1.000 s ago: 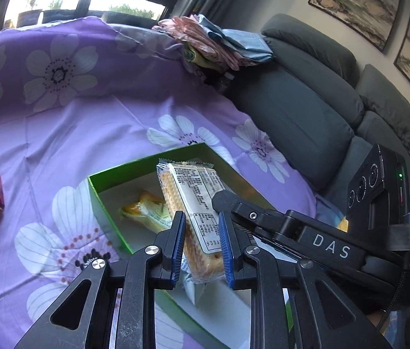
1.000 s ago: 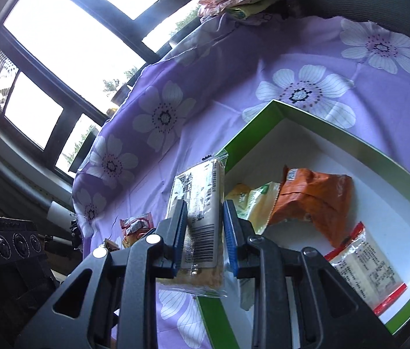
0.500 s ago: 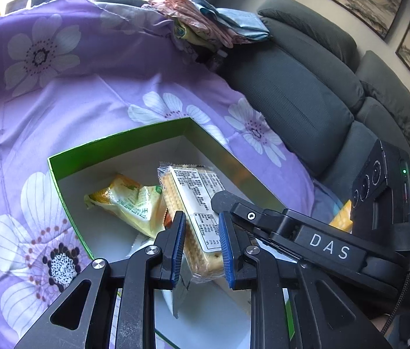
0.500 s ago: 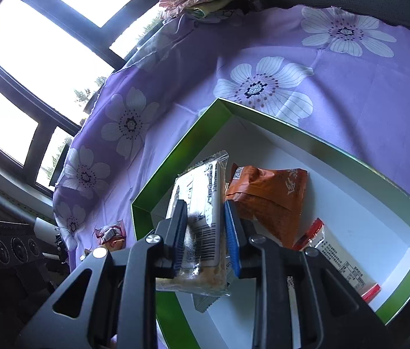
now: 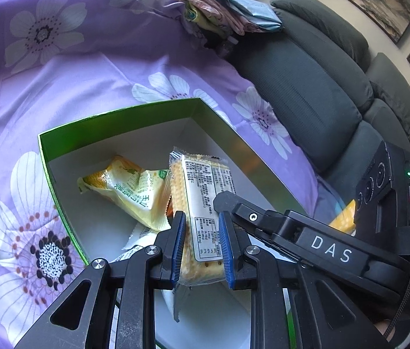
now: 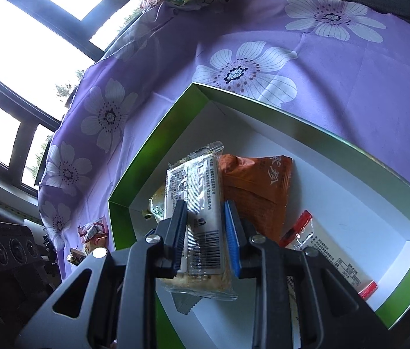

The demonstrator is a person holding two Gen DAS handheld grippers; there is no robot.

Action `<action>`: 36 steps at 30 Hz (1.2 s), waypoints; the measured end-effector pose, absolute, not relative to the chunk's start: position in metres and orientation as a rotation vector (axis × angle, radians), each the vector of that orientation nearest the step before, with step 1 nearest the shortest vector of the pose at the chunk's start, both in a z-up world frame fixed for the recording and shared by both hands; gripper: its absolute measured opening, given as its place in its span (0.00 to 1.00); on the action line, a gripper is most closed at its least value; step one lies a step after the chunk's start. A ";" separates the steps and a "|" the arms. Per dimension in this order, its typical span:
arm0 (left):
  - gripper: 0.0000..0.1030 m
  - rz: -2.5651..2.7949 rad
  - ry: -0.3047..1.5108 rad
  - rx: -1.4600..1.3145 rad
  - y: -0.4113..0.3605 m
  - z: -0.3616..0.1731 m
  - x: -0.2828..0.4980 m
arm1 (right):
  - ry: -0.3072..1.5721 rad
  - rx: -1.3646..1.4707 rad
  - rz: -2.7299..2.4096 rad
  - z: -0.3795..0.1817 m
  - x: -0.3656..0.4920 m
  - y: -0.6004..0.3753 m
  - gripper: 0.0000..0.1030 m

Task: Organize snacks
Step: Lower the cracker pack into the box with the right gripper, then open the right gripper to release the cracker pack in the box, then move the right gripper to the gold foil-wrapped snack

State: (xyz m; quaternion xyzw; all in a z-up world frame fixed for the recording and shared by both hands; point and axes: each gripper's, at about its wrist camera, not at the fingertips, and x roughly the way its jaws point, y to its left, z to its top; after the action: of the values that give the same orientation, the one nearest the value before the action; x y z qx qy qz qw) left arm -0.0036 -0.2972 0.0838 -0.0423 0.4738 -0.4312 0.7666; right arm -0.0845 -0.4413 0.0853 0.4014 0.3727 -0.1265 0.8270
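A green box [image 5: 117, 120] with a white inside sits on a purple flowered cloth [image 5: 59, 67]; it also shows in the right wrist view [image 6: 152, 151]. My left gripper [image 5: 202, 226] is shut on a clear-wrapped cracker pack [image 5: 202, 192], held over the box. My right gripper [image 6: 206, 221] is shut on another cracker pack [image 6: 199, 200], also over the box. Inside lie a yellow snack bag [image 5: 129, 186], an orange bag [image 6: 260, 186] and a red-edged packet [image 6: 329, 253]. The right gripper's body [image 5: 329, 250] shows in the left wrist view.
A grey sofa [image 5: 321, 81] runs along the right with a pile of folded cloths [image 5: 222, 14] at its end. Loose snack packets [image 6: 93, 232] lie on the cloth left of the box. Windows [image 6: 30, 37] stand behind the table.
Both grippers have moved over the box with their cracker packs; the box now sits fuller in both views. The jaws stay shut on the packs.
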 end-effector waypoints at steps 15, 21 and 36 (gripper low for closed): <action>0.22 -0.907 0.983 -0.141 -0.262 0.101 -0.008 | 0.766 0.831 -0.259 0.098 -0.084 -0.432 0.38; 0.25 -0.795 0.922 -0.208 -0.198 0.122 -0.005 | 0.731 0.773 -0.217 0.113 -0.078 -0.412 0.50; 0.64 -0.163 0.819 -0.319 0.031 0.102 0.005 | 0.762 0.550 0.063 0.132 -0.029 -0.304 0.79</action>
State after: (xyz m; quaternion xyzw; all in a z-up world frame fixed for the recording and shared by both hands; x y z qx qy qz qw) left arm 0.0054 0.0309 0.1019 -0.1542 0.3959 -0.0789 0.9018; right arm -0.0291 -0.3042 0.1325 0.2648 0.3671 0.0306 0.8912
